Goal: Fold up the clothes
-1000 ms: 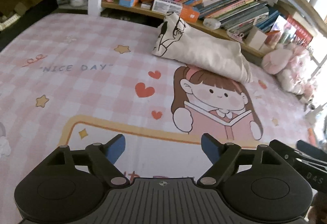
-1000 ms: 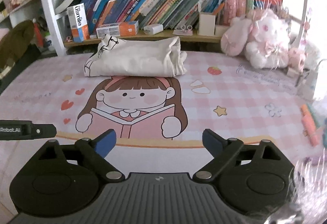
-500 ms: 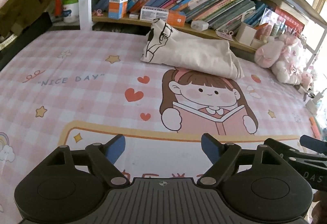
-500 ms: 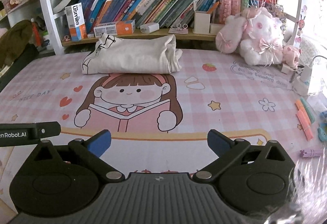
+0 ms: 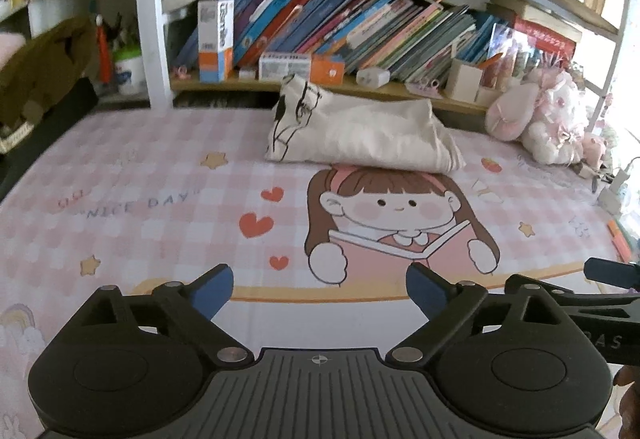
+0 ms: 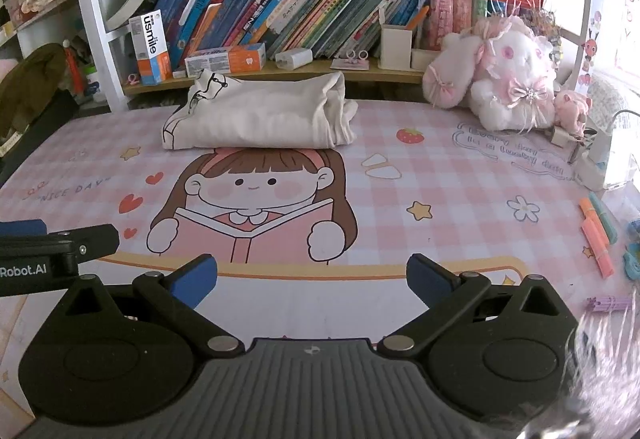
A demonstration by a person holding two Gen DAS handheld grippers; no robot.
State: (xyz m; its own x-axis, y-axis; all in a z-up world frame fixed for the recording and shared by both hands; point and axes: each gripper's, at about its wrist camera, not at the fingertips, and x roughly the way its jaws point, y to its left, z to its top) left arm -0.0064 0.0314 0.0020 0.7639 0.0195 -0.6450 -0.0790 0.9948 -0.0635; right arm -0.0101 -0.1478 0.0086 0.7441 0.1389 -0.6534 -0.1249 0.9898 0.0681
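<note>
- One cream garment (image 6: 260, 115), folded into a bundle with a black line drawing at its left end, lying at the far edge of the mat just in front of the bookshelf, touching the top of the printed girl's head.
- One tall usmile box (image 6: 151, 47) upright on the shelf at left; one flat orange-and-white box (image 6: 226, 59) lying beside it; one small white block (image 6: 294, 59) further right.
- One long row of leaning books (image 6: 288, 11) behind those boxes.
- One cream pen holder (image 6: 396, 47) right of the books.
- One large pink-and-white plush rabbit (image 6: 504, 75) at the far right corner, with a smaller pink plush (image 6: 572, 109) beside it.
- Orange and teal highlighters (image 6: 598, 231) loose at the right edge.
- Pink checked mat (image 5: 140, 175) printed with "NICE DAY", hearts, stars and a reading girl, covering the surface.
- Left gripper (image 5: 320, 293) low over the near edge, level, blue pads spread wide, nothing between them.
- Right gripper (image 6: 312, 281) alongside it, same height, pads likewise spread wide and empty, well short of the garment.
</note>
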